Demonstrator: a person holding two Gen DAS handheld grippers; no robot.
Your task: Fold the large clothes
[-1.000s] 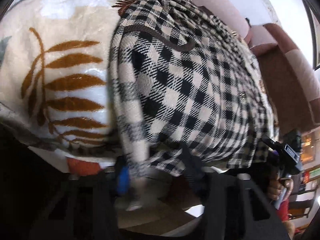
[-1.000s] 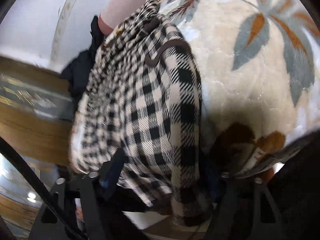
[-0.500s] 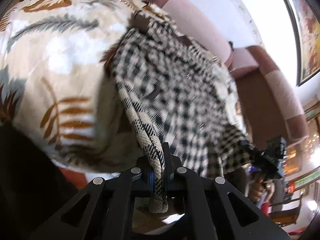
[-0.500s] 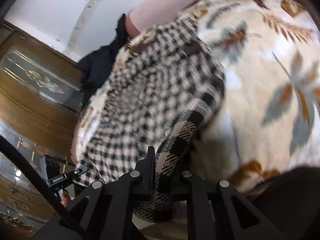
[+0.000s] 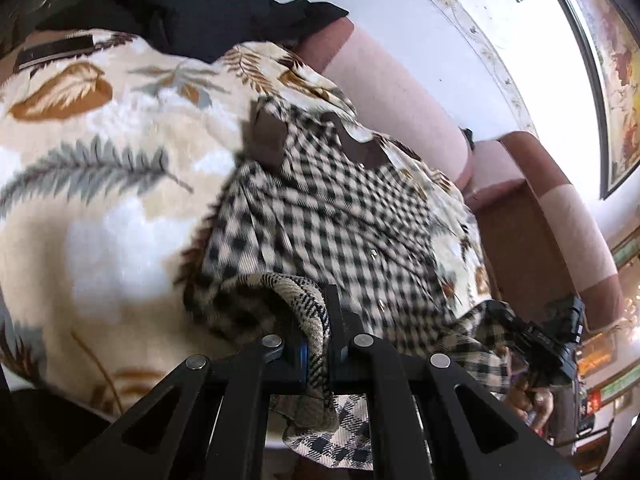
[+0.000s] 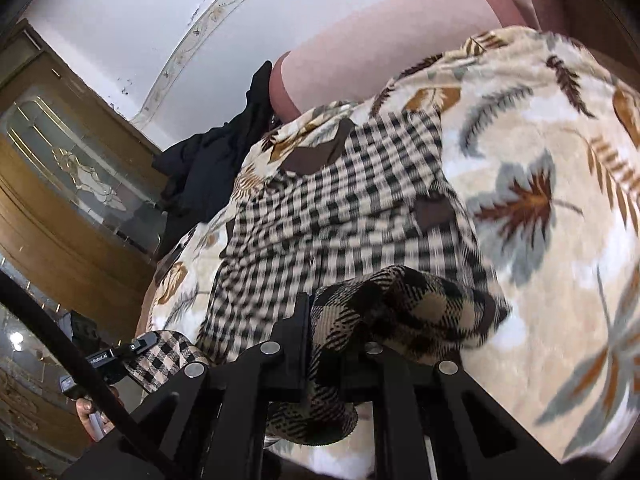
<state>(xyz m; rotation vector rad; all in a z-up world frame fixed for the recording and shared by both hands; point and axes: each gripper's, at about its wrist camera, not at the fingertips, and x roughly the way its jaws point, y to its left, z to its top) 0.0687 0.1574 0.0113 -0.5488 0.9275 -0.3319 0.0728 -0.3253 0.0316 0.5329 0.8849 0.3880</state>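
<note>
left gripper (image 5: 322, 344) pinched tight on shirt (image 5: 332, 232) hem; right gripper (image 6: 332, 344) likewise clamped on it. shirt spread on blanket (image 5: 100, 208), collar at 12 o'clock.

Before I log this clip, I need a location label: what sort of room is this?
Most likely a home living room. A pink sofa is draped with a leaf-print blanket, the checked shirt lies spread on it, and a carved wooden door stands nearby.
</note>
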